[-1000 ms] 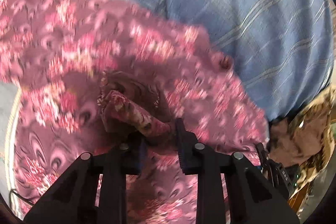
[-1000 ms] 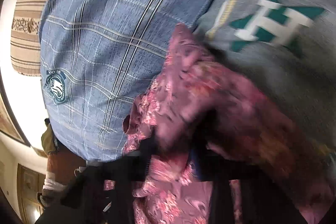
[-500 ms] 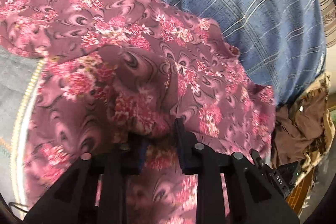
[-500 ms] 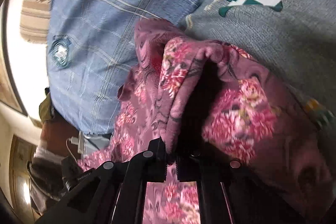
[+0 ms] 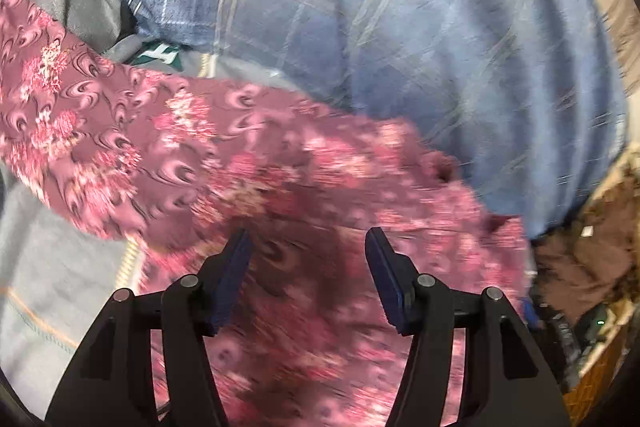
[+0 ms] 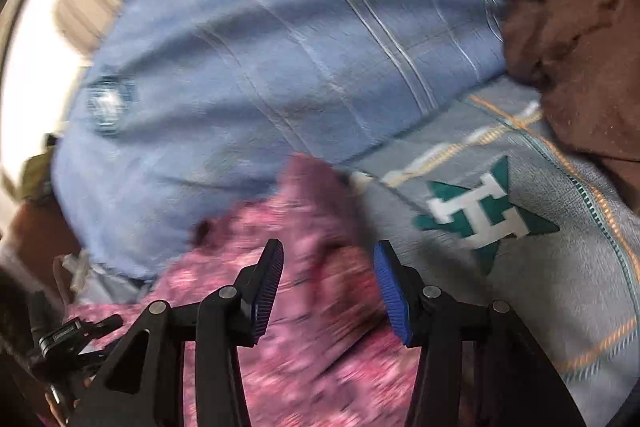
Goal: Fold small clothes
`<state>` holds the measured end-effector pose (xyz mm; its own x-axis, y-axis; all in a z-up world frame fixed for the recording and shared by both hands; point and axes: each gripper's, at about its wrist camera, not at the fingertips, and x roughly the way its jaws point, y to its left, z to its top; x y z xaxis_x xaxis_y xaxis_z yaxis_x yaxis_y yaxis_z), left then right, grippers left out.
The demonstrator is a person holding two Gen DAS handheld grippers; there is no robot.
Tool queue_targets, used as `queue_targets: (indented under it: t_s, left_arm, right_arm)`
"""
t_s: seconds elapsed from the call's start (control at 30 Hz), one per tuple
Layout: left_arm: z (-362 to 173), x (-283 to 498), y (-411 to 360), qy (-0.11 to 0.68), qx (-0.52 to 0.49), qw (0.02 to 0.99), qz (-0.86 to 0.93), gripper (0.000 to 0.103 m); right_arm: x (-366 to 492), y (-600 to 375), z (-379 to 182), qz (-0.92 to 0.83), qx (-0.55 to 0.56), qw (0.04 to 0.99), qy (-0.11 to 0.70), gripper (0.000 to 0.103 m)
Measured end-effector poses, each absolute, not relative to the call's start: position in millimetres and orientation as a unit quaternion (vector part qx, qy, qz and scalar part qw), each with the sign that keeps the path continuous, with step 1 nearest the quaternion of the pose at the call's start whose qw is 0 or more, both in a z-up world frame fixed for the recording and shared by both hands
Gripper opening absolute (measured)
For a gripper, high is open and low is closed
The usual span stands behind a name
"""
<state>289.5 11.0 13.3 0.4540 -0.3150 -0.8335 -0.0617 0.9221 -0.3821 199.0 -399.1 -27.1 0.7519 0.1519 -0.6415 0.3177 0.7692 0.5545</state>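
Pink floral garment (image 5: 248,163) lies beneath both wide-spread hand-held grippers, left (image 5: 307,239) and right (image 6: 328,251)

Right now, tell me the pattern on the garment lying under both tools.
Maroon fabric with pink flower clusters and dark swirls, sharpest in the left wrist view.

Soft maroon floral-print cloth garment (image 5: 168,147) with a matt weave, blue plaid woven cotton-like fabric (image 5: 400,47), grey fuzzy knitted blanket with green star emblem (image 6: 520,267), matt black plastic left tool (image 5: 306,247) with ribbed blue pads (image 5: 384,267), crumpled brown cloth (image 6: 580,47)
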Motion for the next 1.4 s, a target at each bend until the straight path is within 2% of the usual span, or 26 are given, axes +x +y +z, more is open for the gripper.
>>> queue_targets:
  t_s: [0.3, 0.43, 0.5, 0.53, 0.6, 0.63, 0.67, 0.7, 0.77, 0.9, 0.97, 1.07, 1.17, 1.2, 1.27, 1.3, 1.4]
  left_arm:
    - [-28.6, 296.4, 10.8, 0.611, -0.17, 0.761, -0.135, 0.059]
    - [-30.1, 283.2, 11.3, 0.602, -0.199, 0.756, -0.163, 0.074]
    - [-33.7, 285.5, 16.0, 0.599, -0.248, 0.744, -0.161, 0.075]
    - [-34.3, 285.9, 17.0, 0.596, -0.269, 0.738, -0.165, 0.073]
    - [-33.0, 290.6, 17.1, 0.59, -0.303, 0.727, -0.178, 0.042]
    - [-30.4, 294.2, 15.0, 0.587, -0.307, 0.726, -0.184, 0.011]
    - [-25.0, 298.7, 12.3, 0.585, -0.308, 0.726, -0.19, 0.008]
    - [-16.8, 301.7, 10.8, 0.578, -0.308, 0.732, -0.185, 0.008]
    - [7.3, 303.7, 10.5, 0.551, -0.306, 0.753, -0.188, 0.007]
    - [55.1, 291.0, 19.5, 0.477, -0.29, 0.809, -0.183, 0.007]
    - [46.9, 285.1, 21.8, 0.484, -0.284, 0.808, -0.179, 0.007]
    - [12.1, 274.9, 21.8, 0.513, -0.269, 0.799, -0.162, 0.007]
    - [-27.0, 273.5, 22.6, 0.556, -0.262, 0.779, -0.129, 0.007]
    - [-35.4, 273.2, 23.5, 0.562, -0.268, 0.773, -0.124, 0.007]
    - [-37.2, 268.7, 27.4, 0.562, -0.273, 0.769, -0.132, 0.008]
    - [-34.2, 265.3, 30.1, 0.559, -0.272, 0.771, -0.138, 0.009]
    - [-14.0, 246.6, 45.5, 0.528, -0.265, 0.795, -0.142, 0.011]
  right_arm:
    - [166.0, -405.1, -36.5, -0.017, 0.387, 0.858, 0.338, 0.05]
    - [139.2, -397.9, -37.1, 0.018, 0.418, 0.846, 0.33, 0.052]
    - [147.7, -389.5, -45.1, 0.034, 0.425, 0.832, 0.354, 0.055]
    - [153.4, -386.5, -49.9, 0.034, 0.428, 0.826, 0.364, 0.055]
    - [167.3, -384.5, -56.5, 0.034, 0.443, 0.82, 0.362, 0.054]
    - [173.2, -385.8, -57.8, 0.03, 0.448, 0.82, 0.355, 0.051]
    - [183.3, -388.9, -58.7, 0.023, 0.454, 0.819, 0.35, 0.037]
    - [193.0, -392.8, -59.1, 0.016, 0.46, 0.814, 0.354, 0.003]
    - [202.7, -403.2, -51.1, 0.012, 0.489, 0.804, 0.338, 0.006]
    - [190.7, -415.8, 2.0, 0.056, 0.506, 0.83, 0.228, 0.006]
    - [186.6, -415.1, -3.2, 0.05, 0.501, 0.83, 0.241, 0.006]
    - [177.4, -409.4, -39.4, 0.025, 0.489, 0.819, 0.3, 0.006]
    - [166.3, -414.1, -75.0, -0.008, 0.504, 0.802, 0.322, 0.005]
    - [165.2, -415.2, -82.5, -0.015, 0.504, 0.799, 0.327, 0.002]
    - [159.4, -414.4, -81.0, -0.004, 0.503, 0.798, 0.331, 0.004]
    - [155.6, -413.5, -75.8, -0.004, 0.495, 0.802, 0.333, 0.012]
    - [129.9, -410.7, -50.6, -0.018, 0.459, 0.826, 0.327, 0.013]
